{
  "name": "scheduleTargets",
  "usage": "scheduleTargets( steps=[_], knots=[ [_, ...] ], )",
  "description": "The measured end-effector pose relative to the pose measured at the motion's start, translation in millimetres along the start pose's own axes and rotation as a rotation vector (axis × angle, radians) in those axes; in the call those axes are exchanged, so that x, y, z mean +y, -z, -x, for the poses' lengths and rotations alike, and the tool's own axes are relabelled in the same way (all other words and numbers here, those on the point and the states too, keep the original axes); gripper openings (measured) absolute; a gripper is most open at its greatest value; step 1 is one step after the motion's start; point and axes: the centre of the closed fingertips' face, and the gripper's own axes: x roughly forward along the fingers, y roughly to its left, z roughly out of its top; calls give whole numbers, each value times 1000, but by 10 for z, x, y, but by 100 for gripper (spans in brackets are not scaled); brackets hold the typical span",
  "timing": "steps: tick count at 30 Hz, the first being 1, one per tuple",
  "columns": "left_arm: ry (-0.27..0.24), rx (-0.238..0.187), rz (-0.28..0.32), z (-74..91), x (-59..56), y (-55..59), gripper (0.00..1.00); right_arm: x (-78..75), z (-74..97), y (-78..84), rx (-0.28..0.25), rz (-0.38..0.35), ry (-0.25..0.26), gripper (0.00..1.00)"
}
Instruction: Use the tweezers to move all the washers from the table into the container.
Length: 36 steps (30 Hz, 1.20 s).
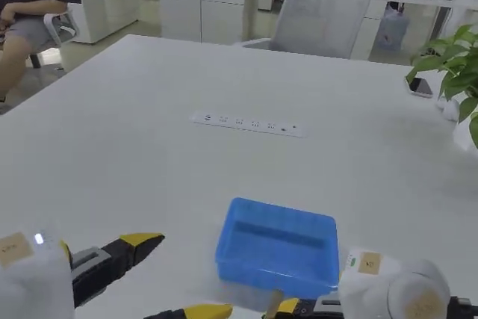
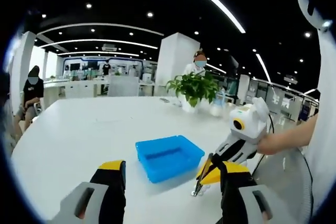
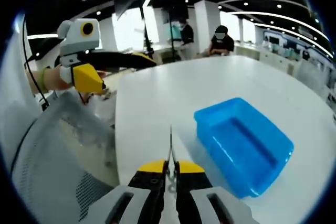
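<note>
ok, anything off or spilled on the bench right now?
Nothing stands out. The blue rectangular plastic container sits flat and upright on the white table, with no spill around it. The thin metal tweezers run straight out of the shut right gripper, not skewed.

The container [image 1: 278,248] is a plain bright blue, standing on a plain white tabletop [image 1: 149,110]. The left tongs [image 2: 170,167] are black with yellow tips, turning grey nearer the hand. The right tongs [image 3: 171,169] have the same black and yellow. The tweezers [image 3: 170,140] look a dull silvery grey, though they are too thin to be sure. At the far right, a plant [image 1: 457,65] has green leaves.
</note>
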Motion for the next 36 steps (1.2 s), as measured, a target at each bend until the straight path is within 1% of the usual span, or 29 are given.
scheduleTargets(
  steps=[3,5,7,8,9,11,12,14,15,16,18,23,29,33,36],
  knots=[
    [-24,-30,11,-24,21,-5,80,9,26,-17,-9,-15,1,3],
    [-41,-67,-12,-28,37,-56,84,12,59,-48,-20,-32,4,3],
    [-40,-84,-14,-28,29,-85,87,6,97,-81,-30,-39,13,3],
    [-40,-102,-7,-24,28,-110,87,-2,116,-95,-34,-40,18,3],
    [-34,-110,-2,-20,22,-118,88,-22,145,-113,-41,-46,28,3],
    [-36,-137,29,-1,45,-158,88,-61,193,-146,-54,-62,42,3],
    [-35,-166,51,15,71,-193,88,-90,231,-170,-64,-78,52,3],
    [-35,-209,86,37,98,-251,89,-155,303,-214,-83,-101,77,3],
    [-35,-222,91,43,104,-267,90,-183,332,-225,-88,-105,84,3],
    [-35,-225,95,52,113,-268,91,-232,373,-233,-91,-117,98,3],
    [-36,-229,94,52,114,-275,91,-294,424,-240,-93,-137,110,3],
    [-34,-218,78,47,115,-253,90,-511,595,-340,-169,-224,164,3],
    [-44,-205,53,47,124,-232,88,-714,721,-423,-213,-268,205,3],
    [-53,-206,47,56,142,-230,87,-806,741,-465,-200,-254,234,3],
    [-58,-202,51,59,160,-218,87,-890,752,-535,-191,-236,254,3]
  ],
)
